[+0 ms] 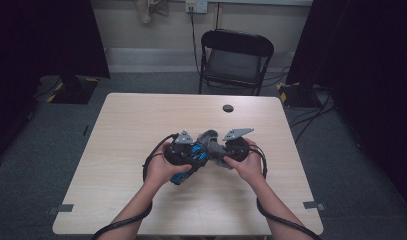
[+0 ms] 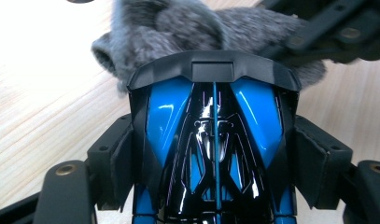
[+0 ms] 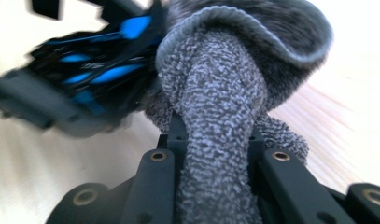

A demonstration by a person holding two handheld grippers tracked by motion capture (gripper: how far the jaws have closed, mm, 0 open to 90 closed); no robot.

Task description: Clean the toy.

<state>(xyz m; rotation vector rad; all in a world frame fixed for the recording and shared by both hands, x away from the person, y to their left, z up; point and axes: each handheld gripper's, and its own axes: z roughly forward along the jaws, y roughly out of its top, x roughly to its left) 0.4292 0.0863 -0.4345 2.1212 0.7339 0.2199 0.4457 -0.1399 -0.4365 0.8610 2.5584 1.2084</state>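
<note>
Right gripper view: sock's (image 3: 220,116) ribbed cuff; high view: grey lump.

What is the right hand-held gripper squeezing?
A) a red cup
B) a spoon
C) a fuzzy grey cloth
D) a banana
C: in the right gripper view, the right hand-held gripper has its black jaws pressed on the fuzzy grey cloth, beside the blue and black toy.

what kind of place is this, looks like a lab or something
Probably a lab or studio set up for recording: a bare wooden table on grey carpet, black curtains at both sides, a folding chair by the wall, and cables trailing across the floor.
</note>
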